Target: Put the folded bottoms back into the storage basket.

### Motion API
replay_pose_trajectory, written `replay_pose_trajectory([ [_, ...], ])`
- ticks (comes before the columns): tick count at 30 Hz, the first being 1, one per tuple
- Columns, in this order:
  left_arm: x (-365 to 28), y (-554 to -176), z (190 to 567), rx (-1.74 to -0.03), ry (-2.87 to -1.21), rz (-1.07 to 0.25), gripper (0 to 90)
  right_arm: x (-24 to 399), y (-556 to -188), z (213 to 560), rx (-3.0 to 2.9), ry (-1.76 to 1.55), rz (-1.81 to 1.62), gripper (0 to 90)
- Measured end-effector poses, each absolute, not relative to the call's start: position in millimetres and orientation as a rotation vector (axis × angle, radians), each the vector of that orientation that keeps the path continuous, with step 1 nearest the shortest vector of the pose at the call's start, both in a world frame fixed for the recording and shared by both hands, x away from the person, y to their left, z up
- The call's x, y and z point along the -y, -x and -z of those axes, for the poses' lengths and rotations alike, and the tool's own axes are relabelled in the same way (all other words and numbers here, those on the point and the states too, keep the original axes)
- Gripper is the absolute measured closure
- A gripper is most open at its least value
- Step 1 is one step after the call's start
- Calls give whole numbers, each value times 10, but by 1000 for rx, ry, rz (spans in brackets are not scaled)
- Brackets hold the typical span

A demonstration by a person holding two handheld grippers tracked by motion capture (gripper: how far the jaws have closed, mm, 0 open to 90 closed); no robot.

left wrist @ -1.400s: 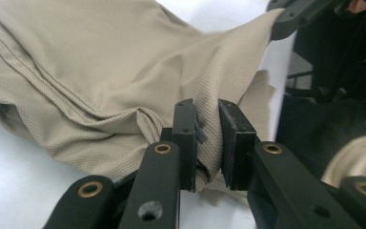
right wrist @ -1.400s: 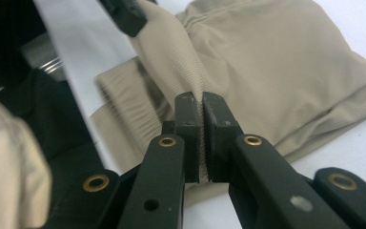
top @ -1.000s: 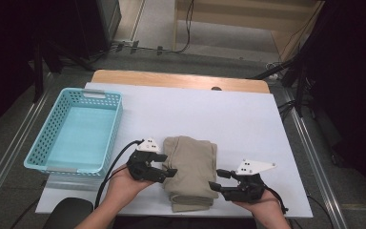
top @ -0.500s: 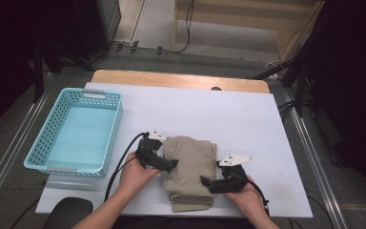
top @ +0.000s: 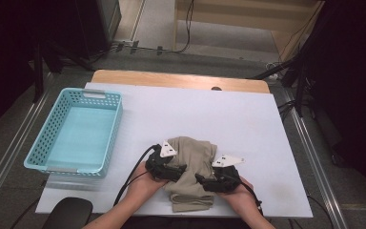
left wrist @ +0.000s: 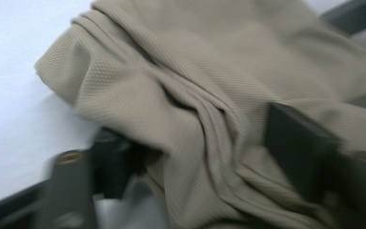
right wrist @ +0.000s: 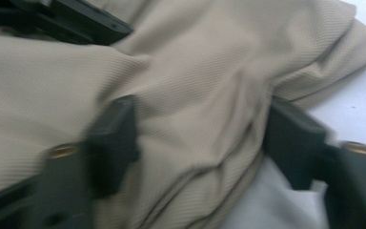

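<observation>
Cloth [top: 193, 164] bunched between both closing grippers' jaws, contact blurred, grip unclear.

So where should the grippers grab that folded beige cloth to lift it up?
Probably at the two long side edges of the folded beige ribbed cloth, near its middle, left gripper coming from the left and right gripper from the right. The stacked folds bunch thick there, so each pair of jaws can bite through all layers and the bundle should stay folded.
</observation>
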State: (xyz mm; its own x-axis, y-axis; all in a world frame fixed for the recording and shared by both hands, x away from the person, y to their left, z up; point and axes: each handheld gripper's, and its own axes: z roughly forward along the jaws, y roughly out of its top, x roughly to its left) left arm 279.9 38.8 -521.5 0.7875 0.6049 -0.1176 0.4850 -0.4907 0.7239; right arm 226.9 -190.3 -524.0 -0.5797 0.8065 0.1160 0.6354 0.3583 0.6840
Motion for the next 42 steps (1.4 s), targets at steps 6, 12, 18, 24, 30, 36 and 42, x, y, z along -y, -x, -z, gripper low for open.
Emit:
replay_pose_trajectory([
  [6,-496,-2890,5209,-876,-2126,52,725,1785,-2324,5189,-2458,-1379,-1085,694],
  [12,-668,-3064,4914,-953,-2107,116,763,1732,-2447,5093,-2459,-1412,-1177,701],
  [18,-822,-3178,4779,-991,-2082,54,762,1527,-2632,4990,-2437,-1381,-1232,701],
  [24,-959,-3351,4706,-1034,-2074,-35,761,1317,-2851,4965,-2407,-1392,-1268,701],
  [30,-1005,-3592,4701,-1069,-2033,-113,759,1146,-3110,4948,-2376,-1386,-1256,700],
  [36,-1033,-3683,4882,-1137,-2046,-95,711,1206,-3302,5074,-2383,-1393,-1175,672],
  [42,-1065,-3598,4938,-1129,-2043,-103,430,1357,-3277,5164,-2363,-1392,-1169,568],
])
